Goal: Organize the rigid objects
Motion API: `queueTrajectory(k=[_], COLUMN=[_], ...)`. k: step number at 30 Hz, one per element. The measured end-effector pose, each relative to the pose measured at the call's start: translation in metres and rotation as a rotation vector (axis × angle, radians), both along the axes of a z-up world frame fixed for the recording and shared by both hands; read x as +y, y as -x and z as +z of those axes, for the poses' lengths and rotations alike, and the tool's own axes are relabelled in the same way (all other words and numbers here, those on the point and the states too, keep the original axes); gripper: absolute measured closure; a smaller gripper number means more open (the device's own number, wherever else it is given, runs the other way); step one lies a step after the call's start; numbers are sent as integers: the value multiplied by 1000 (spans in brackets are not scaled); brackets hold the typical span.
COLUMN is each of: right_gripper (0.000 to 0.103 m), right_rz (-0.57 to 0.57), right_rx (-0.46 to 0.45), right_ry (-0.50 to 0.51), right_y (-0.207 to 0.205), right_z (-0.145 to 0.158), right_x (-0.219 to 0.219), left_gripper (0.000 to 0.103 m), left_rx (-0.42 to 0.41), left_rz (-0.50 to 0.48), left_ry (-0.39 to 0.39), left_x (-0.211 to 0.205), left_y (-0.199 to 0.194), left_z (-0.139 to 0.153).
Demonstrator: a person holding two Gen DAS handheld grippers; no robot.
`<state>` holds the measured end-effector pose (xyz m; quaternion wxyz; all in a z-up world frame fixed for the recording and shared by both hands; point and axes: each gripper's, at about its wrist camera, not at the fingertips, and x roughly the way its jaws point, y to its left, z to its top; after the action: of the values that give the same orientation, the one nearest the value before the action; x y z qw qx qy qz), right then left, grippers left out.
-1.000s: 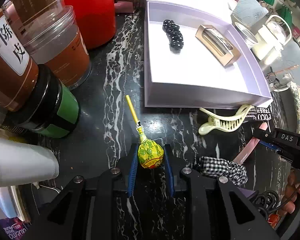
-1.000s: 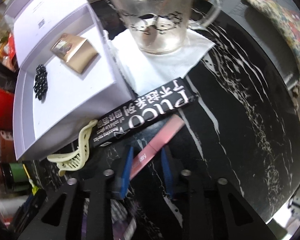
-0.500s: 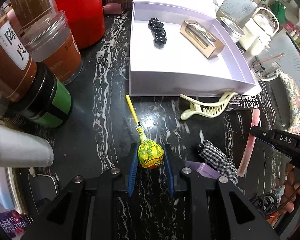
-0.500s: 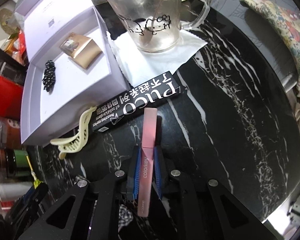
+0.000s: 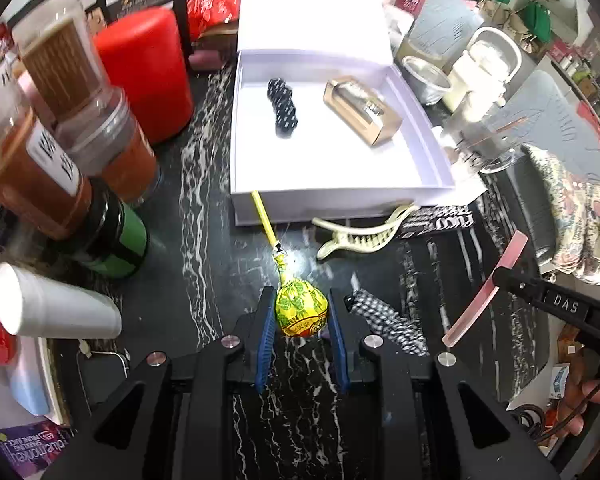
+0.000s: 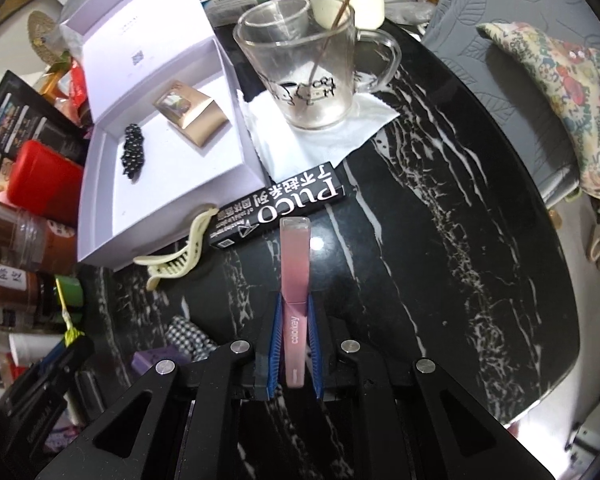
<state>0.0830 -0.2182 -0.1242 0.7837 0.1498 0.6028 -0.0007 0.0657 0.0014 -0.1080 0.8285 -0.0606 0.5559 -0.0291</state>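
Two grippers, each clamped on one item: left gripper (image 5: 301, 312) pinching a yellow-wrapped lollipop (image 5: 300, 307) above the black table (image 5: 204, 216); right gripper (image 6: 293, 334) squeezing a pink tube (image 6: 295, 296), near the white box (image 6: 160, 184).

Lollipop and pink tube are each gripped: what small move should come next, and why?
Probably carry the lollipop forward over the white box rim. The left claw is shut on it, its stick already reaches the near wall, and the box floor has bare space. The right claw holds the pink tube.

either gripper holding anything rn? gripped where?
Both. Left gripper is shut on the lollipop, by its wrapped head, stick pointing forward. Right gripper is shut on the pink tube, near its labelled end.
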Motion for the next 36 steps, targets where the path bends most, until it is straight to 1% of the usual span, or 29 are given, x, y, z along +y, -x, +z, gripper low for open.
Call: queueTrajectory(k=[5, 13, 21, 25, 28, 32, 36], right_gripper=[90, 90, 90, 90, 90, 90, 90], right_rz=[21, 58, 103, 128, 150, 174, 193], right_rx=[-34, -76, -131, -158, -170, -179, -168], right_ry=[6, -5, -6, 0, 9, 21, 11], right_y=[5, 3, -15, -32, -47, -68, -90], right_z=[21, 52, 79, 88, 89, 84, 74], right_x=[-1, 4, 12, 19, 24, 31, 37], left_gripper=[78, 78, 78, 78, 78, 78, 78], left_rx=[-31, -72, -121, -130, -128, -105, -84], left_rz=[-11, -30, -46, -44, -40, -33, -30], left_ry=[2, 1, -1, 1, 0, 7, 11], left_x=[-4, -8, -10, -8, -6, -2, 1], left_y=[-1, -7, -29, -46, -59, -76, -94], left_z=[20, 50, 73, 75, 71, 60, 48])
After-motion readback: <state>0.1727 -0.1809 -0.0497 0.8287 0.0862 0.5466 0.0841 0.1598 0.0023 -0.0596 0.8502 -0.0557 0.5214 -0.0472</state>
